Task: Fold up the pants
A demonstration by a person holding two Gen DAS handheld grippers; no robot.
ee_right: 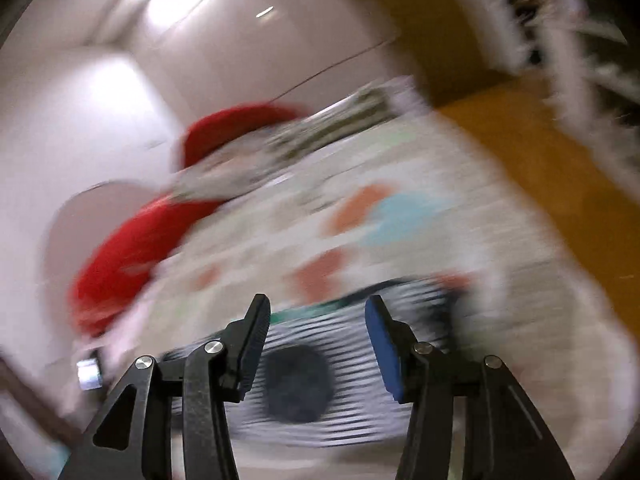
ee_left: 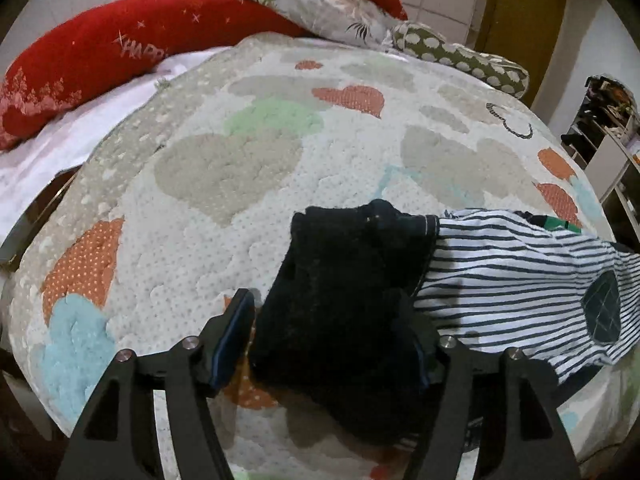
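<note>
A dark navy garment, the pants [ee_left: 344,300], lies bunched on the patterned bedspread [ee_left: 240,168]. My left gripper [ee_left: 332,332] is open, its jaws standing either side of the dark fabric; the right finger is partly hidden by it. A black-and-white striped garment [ee_left: 512,280] with a dark round patch lies to the right, touching the pants. In the blurred right wrist view my right gripper [ee_right: 316,340] is open and empty, above the striped garment [ee_right: 340,360].
Red pillows [ee_left: 100,56], a grey patterned pillow [ee_left: 320,4] and a green spotted one [ee_left: 460,56] lie along the far side of the bed. A shelf unit [ee_left: 600,120] stands at right. A yellow-brown door [ee_right: 520,140] and white wall show behind.
</note>
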